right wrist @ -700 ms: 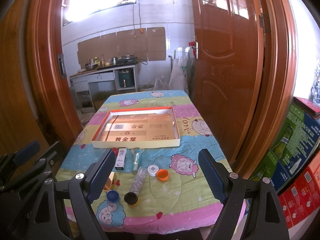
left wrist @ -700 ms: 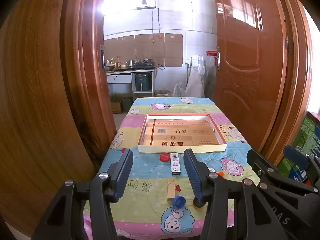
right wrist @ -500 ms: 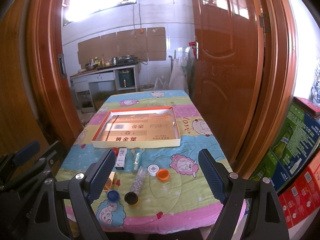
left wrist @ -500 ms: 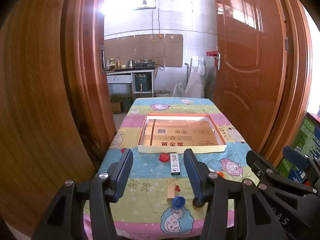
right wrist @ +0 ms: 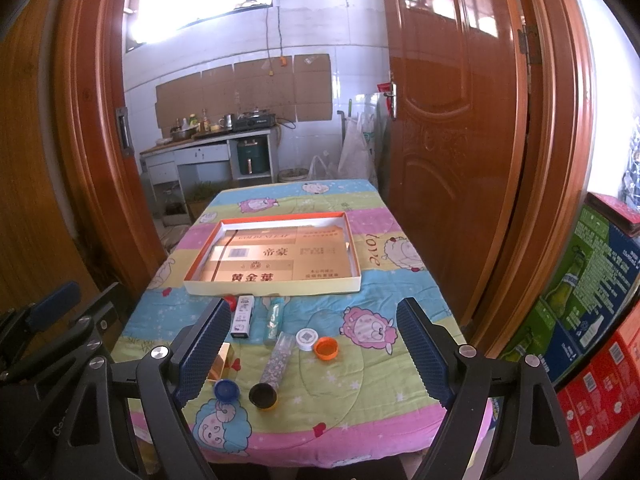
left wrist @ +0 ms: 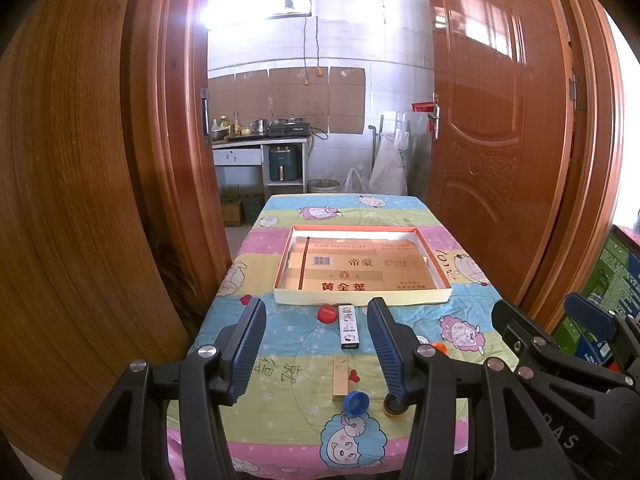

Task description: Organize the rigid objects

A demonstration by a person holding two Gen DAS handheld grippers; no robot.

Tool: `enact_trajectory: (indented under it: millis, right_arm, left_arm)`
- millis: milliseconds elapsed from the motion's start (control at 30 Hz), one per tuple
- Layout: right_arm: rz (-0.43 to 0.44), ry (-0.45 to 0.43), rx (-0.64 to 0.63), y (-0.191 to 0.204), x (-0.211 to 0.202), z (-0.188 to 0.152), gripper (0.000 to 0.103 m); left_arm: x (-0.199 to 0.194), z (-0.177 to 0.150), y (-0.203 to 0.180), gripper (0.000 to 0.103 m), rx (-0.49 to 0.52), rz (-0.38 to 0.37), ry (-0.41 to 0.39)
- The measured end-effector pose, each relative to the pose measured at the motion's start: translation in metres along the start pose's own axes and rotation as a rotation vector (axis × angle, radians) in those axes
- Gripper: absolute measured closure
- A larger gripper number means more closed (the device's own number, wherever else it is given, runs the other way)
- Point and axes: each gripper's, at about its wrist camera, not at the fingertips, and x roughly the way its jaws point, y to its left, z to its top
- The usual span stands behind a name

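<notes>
A shallow open cardboard box (left wrist: 362,300) (right wrist: 276,286) lies in the middle of the cloth-covered table. In front of it lie a red cap (left wrist: 327,313), a white lighter-like box (left wrist: 348,326) (right wrist: 243,316), a gold block (left wrist: 341,376) (right wrist: 222,362), a blue cap (left wrist: 356,402) (right wrist: 226,390), a clear glitter tube (right wrist: 276,360), a teal tube (right wrist: 275,316), a white cap (right wrist: 307,338) and an orange cap (right wrist: 326,348). My left gripper (left wrist: 316,348) and right gripper (right wrist: 316,352) are open, empty and held above the table's near edge.
Wooden doors (left wrist: 492,160) and door frames (left wrist: 176,160) flank the table on both sides. Stacked printed cartons (right wrist: 592,320) stand to the right. A kitchen counter (left wrist: 260,148) with pots stands behind the table against the tiled wall.
</notes>
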Motion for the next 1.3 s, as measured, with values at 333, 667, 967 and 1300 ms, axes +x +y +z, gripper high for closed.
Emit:
enact_trajectory:
  millis: [333, 667, 967, 1300]
  right_arm:
    - [0.0, 0.001, 0.001, -0.001, 0.001, 0.0, 0.017]
    - [-0.001, 0.009, 0.006, -0.003, 0.002, -0.002, 0.017]
    - [-0.004, 0.023, 0.011, -0.006, 0.008, -0.004, 0.017]
    - [-0.083, 0.057, 0.012, -0.029, 0.032, -0.019, 0.017]
  left_arm:
    - [-0.001, -0.003, 0.003, 0.05, -0.006, -0.005, 0.006]
    - [0.004, -0.001, 0.0, 0.05, -0.004, -0.008, 0.014]
    - [0.012, -0.006, 0.0, 0.05, 0.004, -0.012, 0.059]
    - [0.031, -0.006, 0.028, 0.05, -0.019, 0.012, 0.041]
